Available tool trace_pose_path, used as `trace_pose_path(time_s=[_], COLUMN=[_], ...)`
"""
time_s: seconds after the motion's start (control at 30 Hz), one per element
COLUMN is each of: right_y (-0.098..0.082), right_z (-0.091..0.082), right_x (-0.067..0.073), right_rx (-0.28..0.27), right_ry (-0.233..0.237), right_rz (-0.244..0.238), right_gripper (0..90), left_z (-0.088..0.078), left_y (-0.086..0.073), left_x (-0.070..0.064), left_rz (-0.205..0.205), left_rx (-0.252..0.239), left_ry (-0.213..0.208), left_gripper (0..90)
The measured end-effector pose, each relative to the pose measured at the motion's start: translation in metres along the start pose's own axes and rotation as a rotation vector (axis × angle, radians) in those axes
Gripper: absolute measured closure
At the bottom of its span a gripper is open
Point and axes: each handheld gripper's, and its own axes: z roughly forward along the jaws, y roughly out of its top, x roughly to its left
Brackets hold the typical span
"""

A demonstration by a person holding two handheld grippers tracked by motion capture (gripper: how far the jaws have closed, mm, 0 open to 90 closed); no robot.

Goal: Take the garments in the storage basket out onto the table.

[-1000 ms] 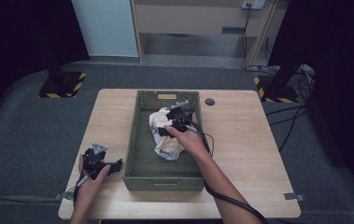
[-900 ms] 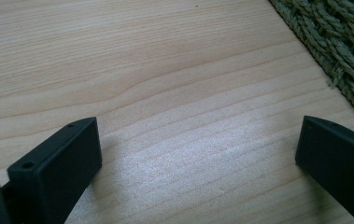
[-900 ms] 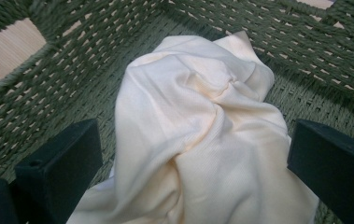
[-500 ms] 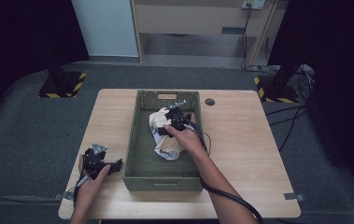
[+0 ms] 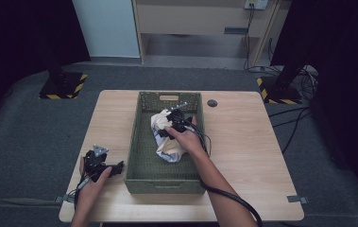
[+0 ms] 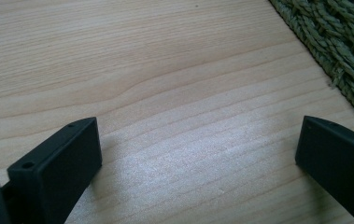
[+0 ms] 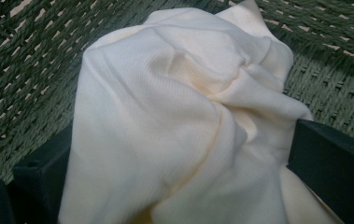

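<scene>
Cloth (image 7: 174, 121) bunches between the right gripper (image 5: 169, 126) (jaws wide apart) inside the basket (image 5: 141, 146).

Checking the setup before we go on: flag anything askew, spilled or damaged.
Nothing stands out. The cream cloth lies crumpled inside the green basket, between the right gripper jaws. The left gripper rests open on the table.
</scene>
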Motion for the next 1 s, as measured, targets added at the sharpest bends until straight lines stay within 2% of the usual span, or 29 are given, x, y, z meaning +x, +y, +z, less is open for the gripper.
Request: trace_pose_path(time_s=[0.47,1.0], right_y=[0.004,0.001], right_z=[0.013,0.024], right_x=[0.001,-0.001], right_rx=[0.018,0.042], right_ry=[0.008,-0.003], right_rz=[0.004,0.004], right_gripper=[1.3,0.9], left_z=[0.000,0.000], left_y=[0.000,0.000], left_x=[0.000,0.000], left_rz=[0.000,-0.001], left_rx=[0.000,0.000], left_ry=[0.000,0.000], left_gripper=[0.0,0.0])
